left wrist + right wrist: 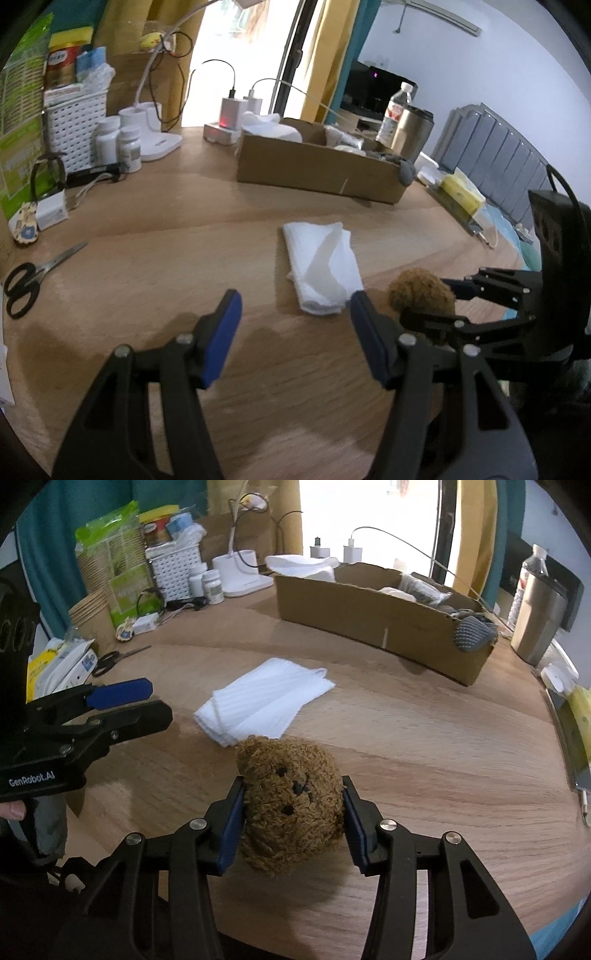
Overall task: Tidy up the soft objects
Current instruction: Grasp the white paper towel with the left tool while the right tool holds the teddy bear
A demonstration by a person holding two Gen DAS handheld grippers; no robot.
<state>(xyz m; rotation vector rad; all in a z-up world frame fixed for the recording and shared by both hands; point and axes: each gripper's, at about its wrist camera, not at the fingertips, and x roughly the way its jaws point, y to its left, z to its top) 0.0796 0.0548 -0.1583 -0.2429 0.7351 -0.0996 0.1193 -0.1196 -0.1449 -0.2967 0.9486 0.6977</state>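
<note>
My right gripper [293, 808] is shut on a brown teddy bear [291, 801], holding its head above the wooden table [424, 746]. The bear also shows in the left wrist view [421, 291], held by the right gripper [424, 299]. A folded white cloth [266, 699] lies on the table beyond the bear; in the left wrist view the cloth [321, 266] lies just ahead of my left gripper [295, 332]. My left gripper is open and empty; in the right wrist view it [144, 701] is at the left. A long cardboard box [373, 613] holding soft items stands at the back, also in the left wrist view [317, 166].
Black scissors [29, 277] lie at the left. White pill bottles [118, 142], a white basket [74, 122], chargers [231, 110] and a lamp base stand at the back. A steel tumbler [539, 616] and a water bottle [528, 576] stand at the right. Paper cups [92, 624] at left.
</note>
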